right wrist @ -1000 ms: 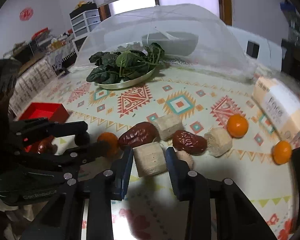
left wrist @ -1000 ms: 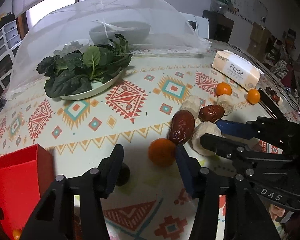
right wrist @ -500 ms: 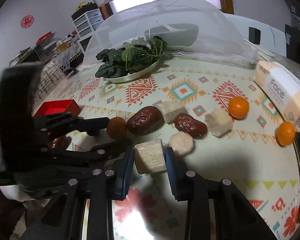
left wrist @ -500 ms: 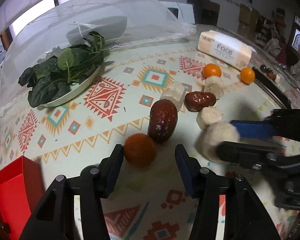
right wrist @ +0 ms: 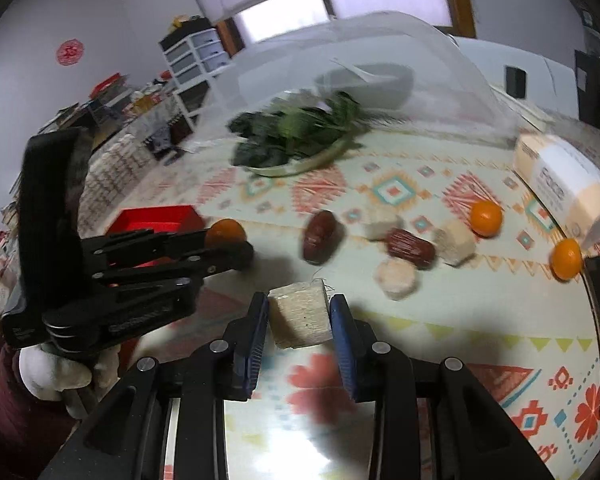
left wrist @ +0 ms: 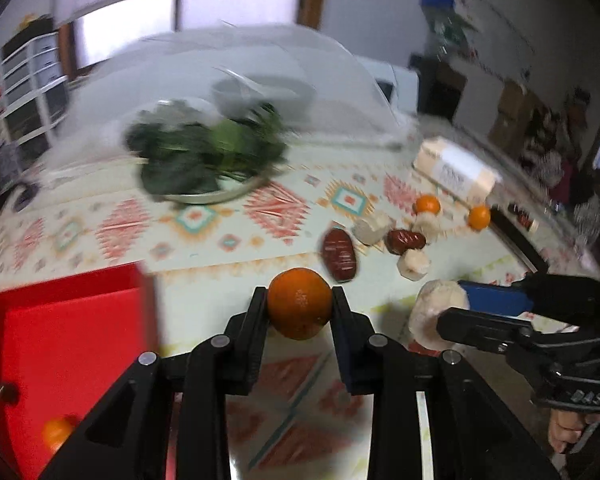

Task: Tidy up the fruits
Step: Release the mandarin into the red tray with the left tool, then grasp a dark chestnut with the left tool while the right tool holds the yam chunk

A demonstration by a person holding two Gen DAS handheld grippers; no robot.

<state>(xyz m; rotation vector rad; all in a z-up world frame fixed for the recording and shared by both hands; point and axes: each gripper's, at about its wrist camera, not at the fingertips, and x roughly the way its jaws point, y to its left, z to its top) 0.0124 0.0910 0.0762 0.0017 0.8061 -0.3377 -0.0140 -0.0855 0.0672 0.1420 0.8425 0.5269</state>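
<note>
Left gripper (left wrist: 299,307) clamps a tangerine (left wrist: 299,303) between its fingertips, lifted above the table (left wrist: 204,256) beside the red box (left wrist: 66,344) at the near left edge. Right gripper (right wrist: 299,316) grips a pale sugarcane chunk (right wrist: 299,317), raised over the table's near edge.

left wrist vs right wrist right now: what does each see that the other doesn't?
Only left wrist: the floor of the red box, with a small orange lying in it, and the held orange face-on between the left hand-held gripper fingers.

Only right wrist: the pale cut block face-on between the right hand-held gripper fingers, and the white drawer unit beside a red wall decal.

Both: the plate of greens, two loose oranges, two dates, pale chunks and the tissue pack.
</note>
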